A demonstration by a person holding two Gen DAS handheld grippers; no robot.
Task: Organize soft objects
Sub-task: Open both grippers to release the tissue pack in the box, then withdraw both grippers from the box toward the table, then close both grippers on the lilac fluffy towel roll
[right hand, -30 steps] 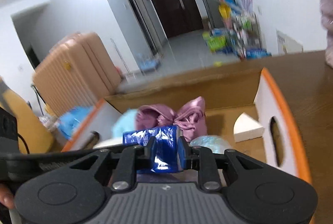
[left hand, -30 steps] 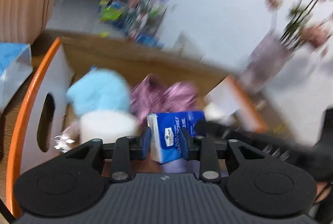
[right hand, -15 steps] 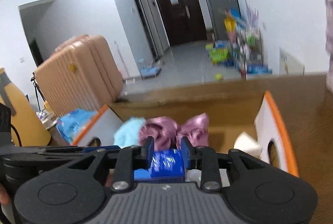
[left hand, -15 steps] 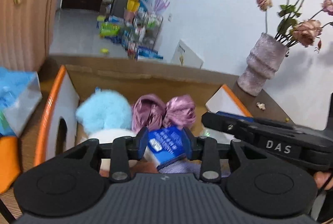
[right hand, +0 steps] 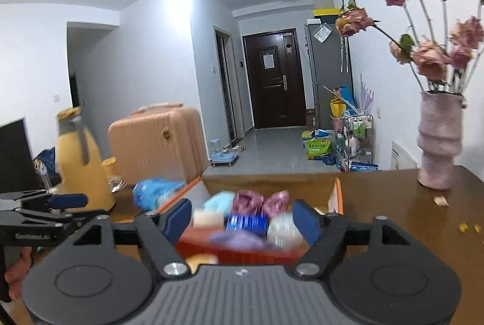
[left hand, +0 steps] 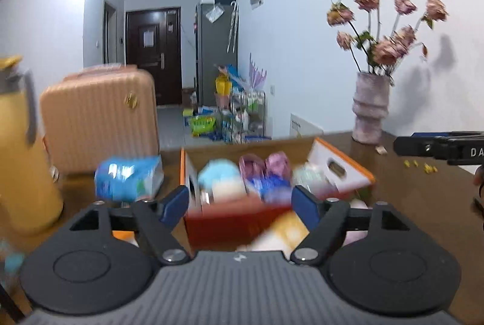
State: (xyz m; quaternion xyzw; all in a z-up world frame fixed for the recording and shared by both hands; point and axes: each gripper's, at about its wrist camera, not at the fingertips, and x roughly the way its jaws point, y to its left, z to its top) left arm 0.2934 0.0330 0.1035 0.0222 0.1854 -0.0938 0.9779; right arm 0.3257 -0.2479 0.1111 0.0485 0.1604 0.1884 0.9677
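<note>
Nearest, left tongs [left hand: 240, 205] and right tongs [right hand: 242, 217]: jaws opening wide, nothing between the pads, both well back from the box [right hand: 337, 198]. On the bench [right hand: 408, 222], inside that orange-rimmed box: blue tissue pack [right hand: 246, 223], judged light and squashy, slick wrap, best pinched across its short sides. Behind it, blue fluffy ball [right hand: 219, 201] and 2 pink satin bundles [right hand: 260, 201], judged soft, slippery, easily bunched. Left of the box, 1 blue bag [right hand: 154, 192], outside. Farthest, vase [right hand: 438, 140], judged fragile.
</note>
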